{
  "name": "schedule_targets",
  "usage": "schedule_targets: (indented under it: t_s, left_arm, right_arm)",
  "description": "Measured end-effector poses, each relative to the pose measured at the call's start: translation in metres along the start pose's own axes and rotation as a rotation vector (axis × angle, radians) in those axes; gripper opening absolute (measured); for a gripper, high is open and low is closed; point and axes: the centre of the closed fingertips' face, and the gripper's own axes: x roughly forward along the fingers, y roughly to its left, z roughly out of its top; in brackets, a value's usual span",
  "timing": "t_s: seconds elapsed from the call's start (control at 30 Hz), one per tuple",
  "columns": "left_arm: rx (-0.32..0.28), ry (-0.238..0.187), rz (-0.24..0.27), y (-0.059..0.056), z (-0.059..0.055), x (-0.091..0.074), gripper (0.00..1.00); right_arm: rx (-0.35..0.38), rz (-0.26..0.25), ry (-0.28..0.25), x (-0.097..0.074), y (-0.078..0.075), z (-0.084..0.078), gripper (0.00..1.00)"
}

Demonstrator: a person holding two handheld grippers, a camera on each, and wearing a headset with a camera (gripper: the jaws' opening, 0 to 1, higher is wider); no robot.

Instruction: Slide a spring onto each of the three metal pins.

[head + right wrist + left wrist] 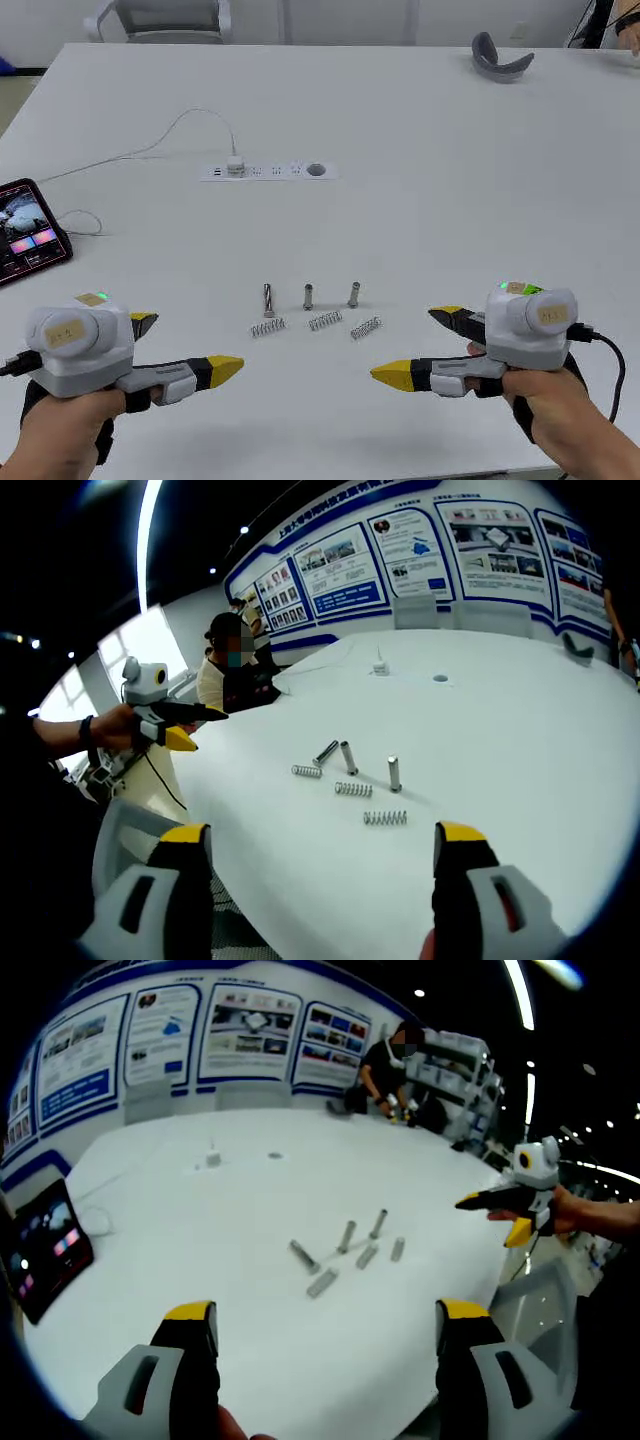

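Note:
Three short metal pins sit in a row mid-table: the left pin [268, 299] looks tipped over, while the middle pin [308, 296] and right pin [353, 293] stand upright. In front of each lies a loose spring [268, 327] [325, 320] [366, 327]. My left gripper [185, 345] is held at the near left, open and holding nothing, well short of the springs. My right gripper [415, 345] mirrors it at the near right, also open. The pins [347, 1235] and springs [322, 1282] lie ahead of the left jaws, and the pins [348, 758] and springs [352, 789] ahead of the right jaws.
A white power strip [268, 171] with a plugged-in charger and cable lies behind the pins. A tablet [25, 230] with a lit screen rests at the left edge. A grey curved object [500, 58] sits far right. A person [232, 665] stands beside the table.

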Motion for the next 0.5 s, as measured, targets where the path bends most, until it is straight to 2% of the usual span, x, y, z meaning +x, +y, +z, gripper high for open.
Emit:
schedule_targets:
  t_s: [0.13,0.23,0.5]
  left_arm:
    - [-0.013,-0.006,-0.004,0.003,0.002,0.006,0.9]
    - [-0.018,0.007,-0.007,0.006,0.001,0.013,0.9]
    - [-0.012,0.032,-0.018,0.004,0.002,0.025,0.89]
  right_arm:
    - [0.012,0.0,-0.004,-0.001,0.003,-0.002,0.93]
    - [0.018,0.003,-0.006,-0.001,0.007,-0.004,0.93]
    - [0.035,-0.003,-0.005,-0.001,0.009,-0.008,0.92]
